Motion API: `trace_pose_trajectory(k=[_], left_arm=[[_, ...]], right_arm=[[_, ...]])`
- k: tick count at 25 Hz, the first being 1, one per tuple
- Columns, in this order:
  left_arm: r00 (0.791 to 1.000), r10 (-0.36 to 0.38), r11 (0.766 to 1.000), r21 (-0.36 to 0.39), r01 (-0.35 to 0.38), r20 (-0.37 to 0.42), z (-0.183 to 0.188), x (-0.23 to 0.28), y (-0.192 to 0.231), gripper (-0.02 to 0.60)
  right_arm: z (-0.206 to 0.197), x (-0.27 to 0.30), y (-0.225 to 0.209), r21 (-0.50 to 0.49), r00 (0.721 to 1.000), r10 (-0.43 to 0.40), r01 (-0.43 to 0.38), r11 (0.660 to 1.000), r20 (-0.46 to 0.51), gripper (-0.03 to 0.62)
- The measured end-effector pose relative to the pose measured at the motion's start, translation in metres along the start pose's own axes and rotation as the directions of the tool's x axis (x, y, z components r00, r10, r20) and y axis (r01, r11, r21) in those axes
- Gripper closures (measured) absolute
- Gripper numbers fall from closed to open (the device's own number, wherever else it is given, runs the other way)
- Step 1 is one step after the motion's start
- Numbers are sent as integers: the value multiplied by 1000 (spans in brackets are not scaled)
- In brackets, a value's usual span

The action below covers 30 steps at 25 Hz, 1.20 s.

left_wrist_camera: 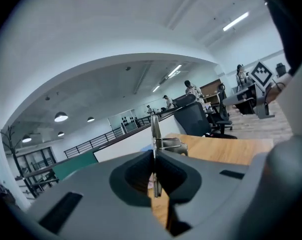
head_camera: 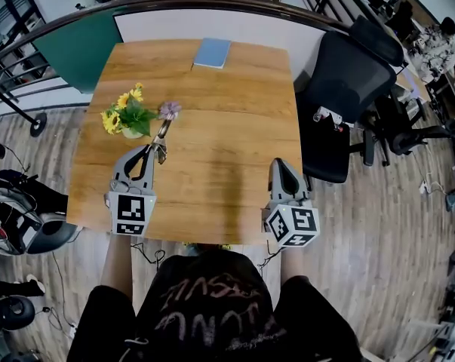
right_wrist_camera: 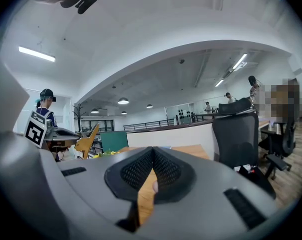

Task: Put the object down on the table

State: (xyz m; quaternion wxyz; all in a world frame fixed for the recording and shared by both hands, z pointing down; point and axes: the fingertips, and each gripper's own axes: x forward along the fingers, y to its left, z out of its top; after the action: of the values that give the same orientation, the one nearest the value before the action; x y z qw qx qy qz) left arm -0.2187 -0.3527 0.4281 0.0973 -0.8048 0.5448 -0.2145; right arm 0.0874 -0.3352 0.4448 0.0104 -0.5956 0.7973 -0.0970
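Grey left gripper (head_camera: pixel 160 151), grey right gripper (head_camera: pixel 281 170), square-marker cubes (head_camera: pixel 130 213), black T-shirt (head_camera: pixel 212 308), possibly pink print

The thin object (head_camera: pixel 164 130) in the left tool (head_camera: pixel 158 154) is too small to identify.

Your table (head_camera: pixel 212 164) is brown wood grain. At its far edge, a pale blue notebook (head_camera: pixel 212 53); on its left half, yellow flowers (head_camera: pixel 124 101), green leaves (head_camera: pixel 139 118), a purple flower (head_camera: pixel 169 109). Your left gripper (head_camera: pixel 159 152) and right gripper (head_camera: pixel 279 164) are grey, marked in black-and-white squares.
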Motion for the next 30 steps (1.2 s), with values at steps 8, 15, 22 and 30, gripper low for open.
trace_pose_trajectory(k=[8, 15, 22, 30], left_arm=[[998, -28, 979, 200, 39, -57, -4, 36, 1, 566], [989, -46, 894, 437, 105, -143, -24, 67, -12, 566], [967, -63, 797, 571, 197, -246, -65, 95, -36, 566], [935, -93, 733, 612, 297, -342, -115, 110, -68, 566]], right_arm=[[2, 9, 6, 3, 1000, -1, 1, 1000, 8, 589], [1, 16, 13, 7, 1000, -2, 2, 1000, 3, 589], [-1, 16, 15, 3, 1000, -13, 13, 1000, -3, 589], [-4, 11, 7, -2, 999, -39, 39, 999, -19, 589]])
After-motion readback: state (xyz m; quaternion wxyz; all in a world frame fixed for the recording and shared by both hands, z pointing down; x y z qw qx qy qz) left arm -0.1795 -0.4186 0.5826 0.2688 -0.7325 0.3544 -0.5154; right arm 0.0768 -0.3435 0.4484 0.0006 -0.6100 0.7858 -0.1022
